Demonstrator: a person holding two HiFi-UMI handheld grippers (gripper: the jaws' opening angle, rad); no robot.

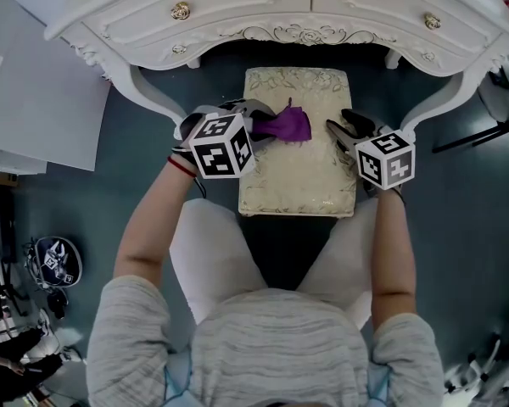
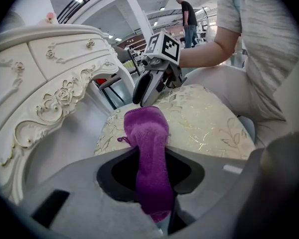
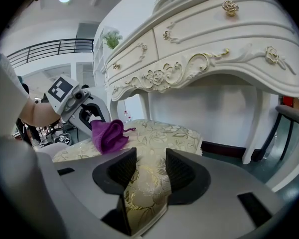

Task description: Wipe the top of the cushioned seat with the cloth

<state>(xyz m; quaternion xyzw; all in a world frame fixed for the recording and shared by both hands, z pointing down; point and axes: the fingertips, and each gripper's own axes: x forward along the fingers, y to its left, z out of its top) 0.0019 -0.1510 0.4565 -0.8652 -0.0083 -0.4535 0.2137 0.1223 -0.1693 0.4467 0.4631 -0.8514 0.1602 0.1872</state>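
Note:
The cushioned seat (image 1: 301, 172) is cream with a gold floral pattern and stands under the white dressing table. A purple cloth (image 1: 282, 125) lies bunched on its left rear part. My left gripper (image 1: 256, 124) is shut on the cloth, which hangs out of the jaws onto the seat (image 2: 209, 121) in the left gripper view, cloth (image 2: 148, 143). My right gripper (image 1: 348, 130) stands open at the seat's right edge, apart from the cloth. In the right gripper view the seat (image 3: 154, 133) shows through the gap of the right gripper (image 3: 149, 171), with the cloth (image 3: 108, 135) beyond.
The white carved dressing table (image 1: 288, 11) overhangs the seat's far end, its curved legs (image 1: 148, 96) (image 1: 437, 100) on either side. My knees flank the near end of the seat. Black chair legs (image 1: 479, 134) stand at the right. A person (image 2: 188, 15) stands far off.

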